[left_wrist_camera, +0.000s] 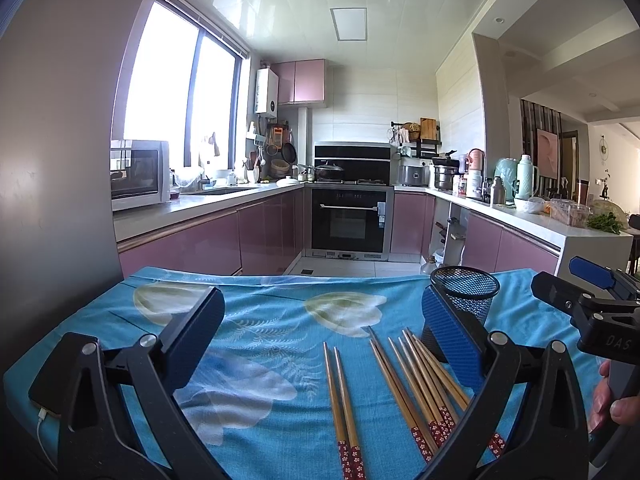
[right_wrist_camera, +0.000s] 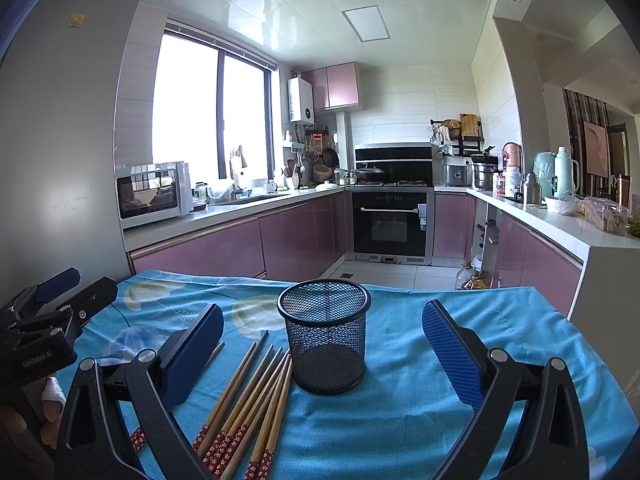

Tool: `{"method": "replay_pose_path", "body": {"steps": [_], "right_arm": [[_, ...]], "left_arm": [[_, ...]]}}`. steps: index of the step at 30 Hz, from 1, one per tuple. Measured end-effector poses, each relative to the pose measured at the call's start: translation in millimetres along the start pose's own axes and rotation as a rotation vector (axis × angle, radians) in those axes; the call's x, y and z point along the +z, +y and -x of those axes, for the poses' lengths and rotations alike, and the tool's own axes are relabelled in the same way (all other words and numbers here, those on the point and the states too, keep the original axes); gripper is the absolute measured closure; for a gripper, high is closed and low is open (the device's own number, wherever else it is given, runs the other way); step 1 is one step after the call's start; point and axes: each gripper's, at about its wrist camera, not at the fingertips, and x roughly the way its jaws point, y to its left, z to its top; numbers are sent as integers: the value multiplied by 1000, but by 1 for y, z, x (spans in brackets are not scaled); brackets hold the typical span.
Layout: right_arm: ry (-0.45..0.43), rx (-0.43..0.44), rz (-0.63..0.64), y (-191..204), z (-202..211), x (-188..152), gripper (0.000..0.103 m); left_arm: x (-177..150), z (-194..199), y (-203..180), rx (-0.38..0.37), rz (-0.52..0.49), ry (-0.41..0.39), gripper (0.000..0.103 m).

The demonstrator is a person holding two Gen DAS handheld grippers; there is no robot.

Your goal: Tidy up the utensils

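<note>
Several bamboo chopsticks with red flowered ends lie on a blue floral tablecloth (left_wrist_camera: 272,320). In the left wrist view a pair of chopsticks (left_wrist_camera: 340,400) lies between the fingers, with a fanned bunch (left_wrist_camera: 416,384) to its right. A black mesh cup (right_wrist_camera: 325,344) stands upright and empty, just right of the chopstick bunch (right_wrist_camera: 248,404). My left gripper (left_wrist_camera: 324,336) is open above the chopsticks with nothing in it. My right gripper (right_wrist_camera: 324,356) is open with the cup between its fingers, untouched. The mesh cup (left_wrist_camera: 466,300) sits behind the left gripper's right finger.
The table ends just past the cup, with tiled kitchen floor (left_wrist_camera: 344,266) beyond. A phone with a white cable (left_wrist_camera: 42,410) lies at the table's left edge. Pink cabinets, an oven (right_wrist_camera: 390,222) and a crowded counter (right_wrist_camera: 568,220) stand further off. A hand (left_wrist_camera: 616,404) holds the right gripper's handle.
</note>
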Motion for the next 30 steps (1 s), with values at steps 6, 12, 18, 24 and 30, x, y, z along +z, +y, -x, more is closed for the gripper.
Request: {"method": "replay_pose_path", "body": {"steps": [6, 12, 18, 24, 30], "right_arm": [[4, 1, -4, -1, 0, 0, 7], [5, 3, -4, -2, 0, 0, 7], [12, 11, -8, -3, 0, -1, 7], [19, 19, -10, -4, 2, 0, 7], [71, 56, -4, -3, -4, -2, 7]], "left_arm": [[0, 0, 0, -1, 1, 2, 6], [1, 0, 0, 0, 0, 4, 6], [0, -2, 0, -1, 0, 13, 6], [-1, -3, -1, -3, 0, 21, 6], [1, -7, 0, -12, 0, 54, 6]]}}
